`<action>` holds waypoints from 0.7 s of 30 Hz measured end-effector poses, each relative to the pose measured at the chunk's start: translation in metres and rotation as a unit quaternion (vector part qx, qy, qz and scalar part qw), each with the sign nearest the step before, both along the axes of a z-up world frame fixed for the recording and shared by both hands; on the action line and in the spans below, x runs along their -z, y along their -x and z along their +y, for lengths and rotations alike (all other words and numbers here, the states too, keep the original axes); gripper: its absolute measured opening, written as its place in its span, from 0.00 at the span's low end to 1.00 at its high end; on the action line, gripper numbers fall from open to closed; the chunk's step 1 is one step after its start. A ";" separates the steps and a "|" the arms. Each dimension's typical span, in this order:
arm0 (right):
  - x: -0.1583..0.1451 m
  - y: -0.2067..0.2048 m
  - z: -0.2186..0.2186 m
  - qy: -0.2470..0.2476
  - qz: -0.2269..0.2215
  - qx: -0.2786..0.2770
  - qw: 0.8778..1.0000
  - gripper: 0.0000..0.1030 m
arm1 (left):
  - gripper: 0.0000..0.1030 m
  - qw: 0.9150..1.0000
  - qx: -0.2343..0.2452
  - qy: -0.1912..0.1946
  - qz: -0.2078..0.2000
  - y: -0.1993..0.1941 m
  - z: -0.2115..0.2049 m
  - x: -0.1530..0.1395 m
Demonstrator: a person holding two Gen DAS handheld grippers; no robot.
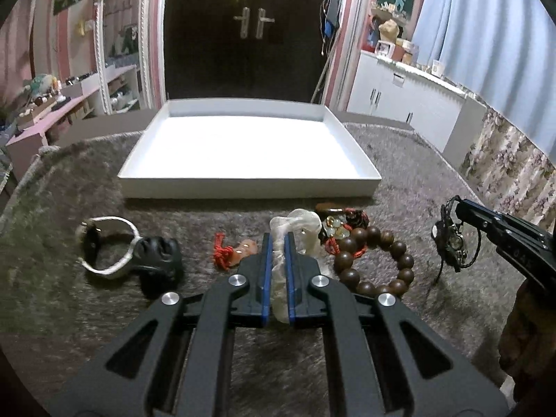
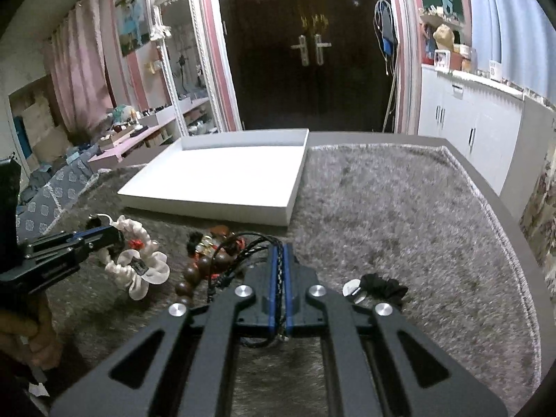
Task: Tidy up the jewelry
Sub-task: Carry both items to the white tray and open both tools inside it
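Left wrist view: the left claw (image 1: 277,243) is pinching a white fabric bracelet (image 1: 295,229), near the wooden bead bracelet (image 1: 373,260) on the grey rug (image 1: 399,180) covering the tabletop. The white tray (image 1: 243,187) lies beyond, nothing in it.

Right wrist view: the right claw (image 2: 280,253) is pressed onto a black braided cord bracelet (image 2: 243,243), its loop trailing left over the beads.

Both pieces look gripped, so pickup seems in hand. Next each needs carrying forward over the tray's near wall and releasing apart from the other.
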State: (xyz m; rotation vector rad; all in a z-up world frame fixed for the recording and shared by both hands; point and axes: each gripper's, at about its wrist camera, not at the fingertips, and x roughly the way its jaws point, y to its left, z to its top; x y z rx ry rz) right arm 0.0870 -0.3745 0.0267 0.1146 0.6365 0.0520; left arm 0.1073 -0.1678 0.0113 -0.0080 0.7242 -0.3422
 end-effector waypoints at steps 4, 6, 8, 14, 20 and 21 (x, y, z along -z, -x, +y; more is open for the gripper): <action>-0.013 0.006 0.008 0.004 -0.018 -0.005 1.000 0.03 | 0.04 1.000 -0.009 0.002 -0.018 0.008 0.016 -0.017; -0.018 0.008 0.012 0.006 -0.026 -0.007 1.000 0.03 | 0.04 1.000 -0.013 0.002 -0.027 0.010 0.022 -0.024; -0.024 0.007 0.015 0.006 -0.032 -0.010 0.999 0.03 | 0.04 0.999 -0.019 -0.007 -0.041 0.010 0.028 -0.031; -0.044 0.003 0.025 0.008 -0.052 -0.018 0.998 0.03 | 0.04 0.997 -0.032 -0.024 -0.063 0.002 0.046 -0.047; -0.064 -0.016 0.038 0.023 -0.069 -0.033 0.997 0.03 | 0.04 0.996 -0.040 -0.023 -0.082 -0.018 0.062 -0.067; -0.067 -0.020 0.040 0.024 -0.071 -0.035 0.997 0.03 | 0.04 0.995 -0.042 -0.025 -0.087 -0.024 0.064 -0.071</action>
